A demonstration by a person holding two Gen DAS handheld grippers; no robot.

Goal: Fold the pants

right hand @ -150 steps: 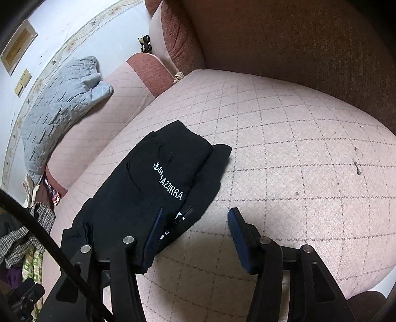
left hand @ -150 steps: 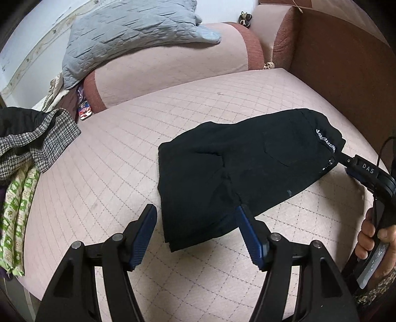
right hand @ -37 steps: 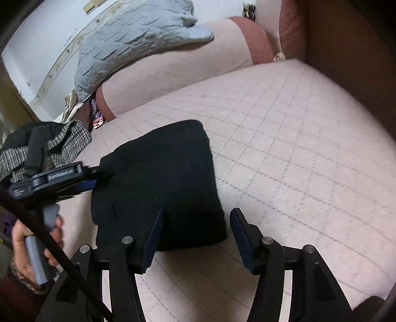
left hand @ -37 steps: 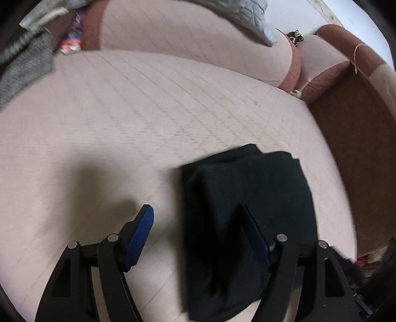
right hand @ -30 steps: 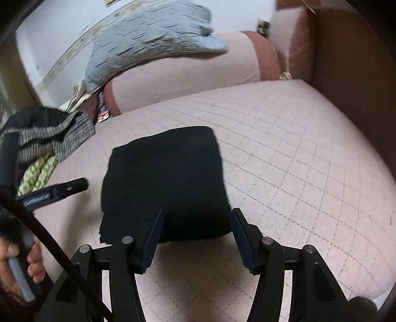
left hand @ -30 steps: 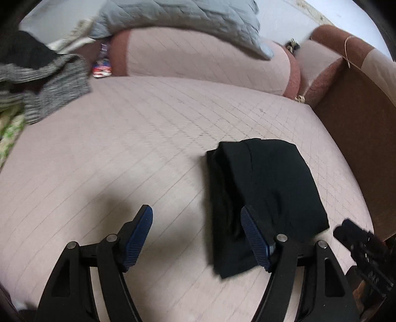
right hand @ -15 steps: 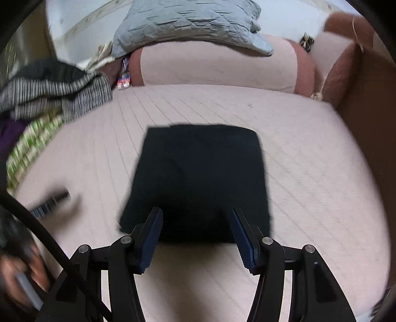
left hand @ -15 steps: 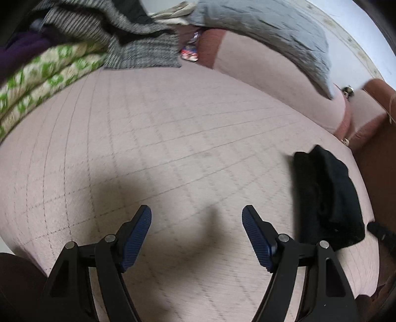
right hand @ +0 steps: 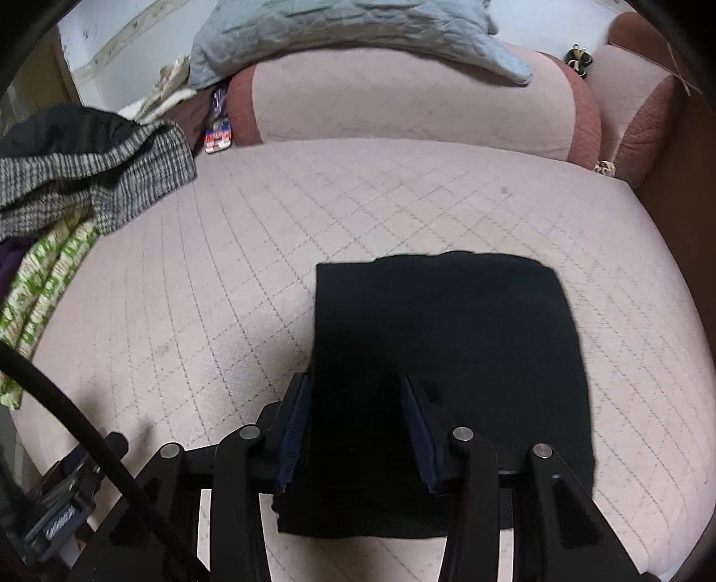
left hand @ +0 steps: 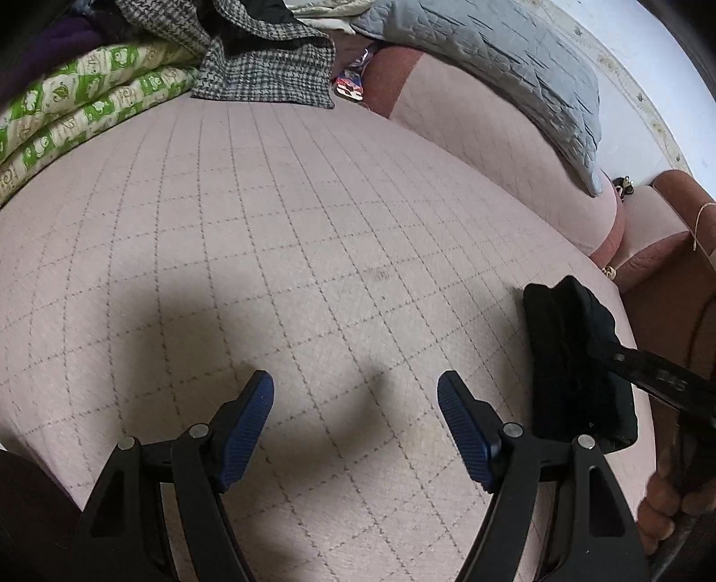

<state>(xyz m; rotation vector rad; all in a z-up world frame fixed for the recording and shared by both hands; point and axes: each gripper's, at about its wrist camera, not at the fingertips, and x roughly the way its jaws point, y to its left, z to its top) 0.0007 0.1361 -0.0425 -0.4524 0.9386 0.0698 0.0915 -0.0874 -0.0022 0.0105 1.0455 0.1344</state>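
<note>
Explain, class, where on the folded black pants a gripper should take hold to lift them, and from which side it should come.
Grip the near edge of the pants, coming from the sofa's front rim. In the left wrist view that stack shows thick layers, so a pinch there probably catches them all. The right gripper is already over that edge, jaws closing; the left gripper hangs open over bare cushion.

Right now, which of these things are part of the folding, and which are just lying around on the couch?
Part of the job: black pants, folded; right tool, closing over them; left tool, open.

Just lying about: grey pillow, checked jacket, green-patterned blanket.
</note>
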